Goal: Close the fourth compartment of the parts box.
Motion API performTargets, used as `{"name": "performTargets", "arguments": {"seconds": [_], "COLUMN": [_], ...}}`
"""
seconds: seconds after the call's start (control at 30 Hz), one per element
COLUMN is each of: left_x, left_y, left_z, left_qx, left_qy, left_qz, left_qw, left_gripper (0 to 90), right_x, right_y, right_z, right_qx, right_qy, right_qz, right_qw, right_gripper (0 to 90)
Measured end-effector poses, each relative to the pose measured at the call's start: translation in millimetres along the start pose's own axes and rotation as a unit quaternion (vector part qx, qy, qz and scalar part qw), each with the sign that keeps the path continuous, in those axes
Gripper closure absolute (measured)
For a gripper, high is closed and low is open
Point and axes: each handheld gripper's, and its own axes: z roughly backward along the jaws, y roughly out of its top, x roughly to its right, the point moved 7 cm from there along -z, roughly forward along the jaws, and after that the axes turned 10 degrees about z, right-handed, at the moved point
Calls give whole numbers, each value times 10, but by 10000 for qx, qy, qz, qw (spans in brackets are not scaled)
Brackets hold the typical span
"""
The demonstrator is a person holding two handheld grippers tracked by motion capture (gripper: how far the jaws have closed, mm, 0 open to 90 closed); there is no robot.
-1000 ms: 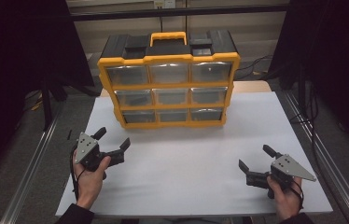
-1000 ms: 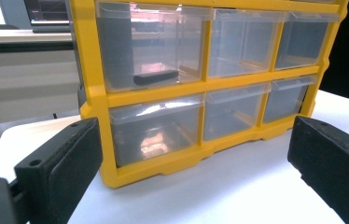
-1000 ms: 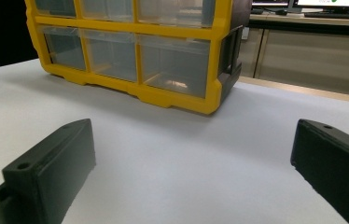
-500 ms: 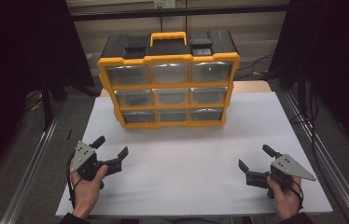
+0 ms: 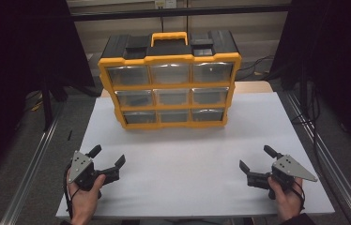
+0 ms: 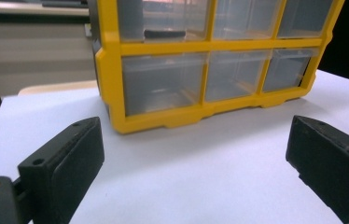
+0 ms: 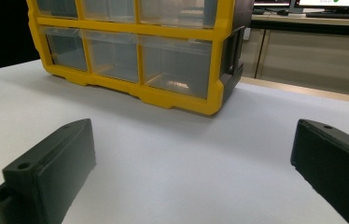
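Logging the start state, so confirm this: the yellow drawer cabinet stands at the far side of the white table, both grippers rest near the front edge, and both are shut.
One thing is wrong: the grippers are open, not shut. The high view shows the left gripper and right gripper with jaws spread, holding nothing. The yellow drawer cabinet does stand at the far side of the white table, and both grippers rest near the front edge.
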Motion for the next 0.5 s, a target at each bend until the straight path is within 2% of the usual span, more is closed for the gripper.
{"name": "performTargets", "arguments": {"seconds": [0.03,0.1,0.17,0.23,0.27,0.3,0.4,0.43,0.5], "left_x": [-2,-14,-14,-27,-24,-13,-11,-34,-80], "left_y": [-10,-29,-48,-65,-79,-97,-117,-105,-98], "left_z": [10,34,53,70,89,103,109,119,128], "left_qx": [8,12,10,-5,-30,-46,-34,24,70], "left_qy": [-9,34,33,175,210,156,155,215,253], "left_qz": [49,-22,10,-45,-6,75,-112,-102,42], "left_qw": [10000,10000,10000,9998,9998,9998,9998,9997,9996], "left_gripper": [43,43,42,41,38,31,30,30,30], "right_x": [1,3,5,4,8,12,28,30,30], "right_y": [-1,-2,-2,-2,-2,-3,-9,-7,-5], "right_z": [0,2,2,3,6,7,11,15,25], "right_qx": [-2,-1,5,7,6,17,0,6,3], "right_qy": [-3,-5,-8,-9,-23,-28,-76,-84,-87], "right_qz": [-5,-9,-23,-35,-39,-48,-87,-101,-79], "right_qw": [10000,10000,10000,10000,10000,10000,9999,9999,9999], "right_gripper": [0,0,0,0,0,0,0,0,0]}}
